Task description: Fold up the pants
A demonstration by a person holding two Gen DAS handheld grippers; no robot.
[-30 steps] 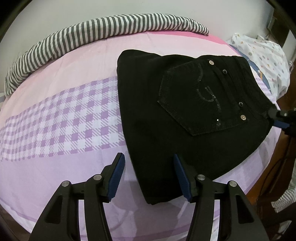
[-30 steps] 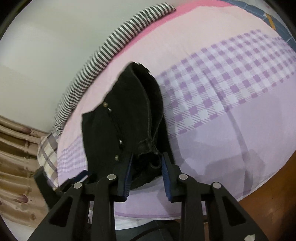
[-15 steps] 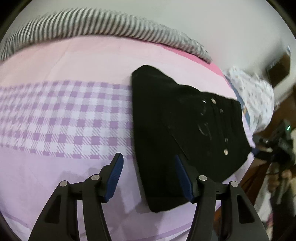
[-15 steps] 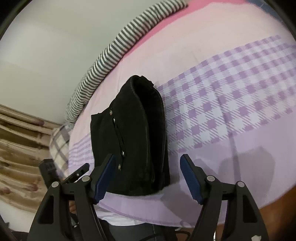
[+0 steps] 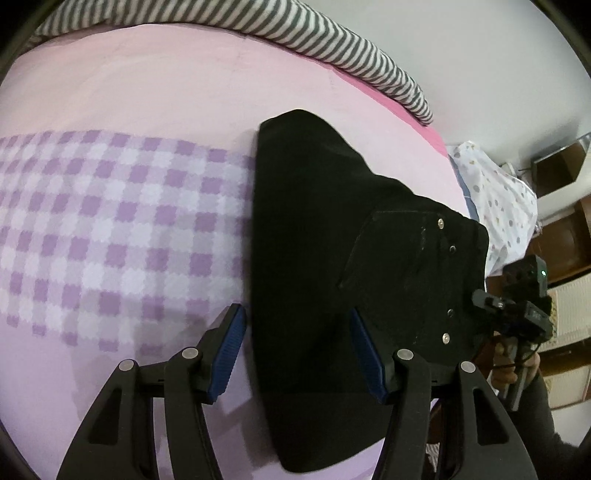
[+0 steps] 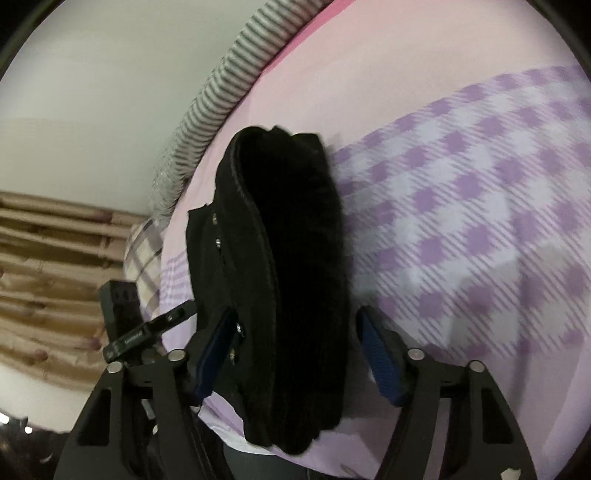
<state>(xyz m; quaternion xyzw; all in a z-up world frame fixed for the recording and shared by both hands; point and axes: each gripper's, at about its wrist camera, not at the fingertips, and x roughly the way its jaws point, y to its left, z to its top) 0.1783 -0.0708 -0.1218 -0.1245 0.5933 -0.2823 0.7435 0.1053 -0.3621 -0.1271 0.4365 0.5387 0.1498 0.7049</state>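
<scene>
The black pants (image 5: pixel 332 277) lie folded into a thick bundle on the pink and purple bed sheet (image 5: pixel 110 221), back pocket with metal studs facing up. My left gripper (image 5: pixel 295 354) is open, its blue pads straddling the bundle's near edge. In the right wrist view the folded pants (image 6: pixel 295 277) show their stacked layers end-on. My right gripper (image 6: pixel 295 354) is open around the bundle's end near the bed edge. The right gripper also shows in the left wrist view (image 5: pixel 517 310) beside the waistband.
A striped grey and white blanket (image 5: pixel 295 33) runs along the far side by the wall. A dotted white pillow (image 5: pixel 495 199) lies at the right. A checked pillow (image 6: pixel 144 251) and wooden wall panels (image 6: pixel 55 277) show in the right wrist view.
My right gripper opened and let go of the pants' end. Both grippers moved closer around the bundle. The pants now lie flat on the bed.
</scene>
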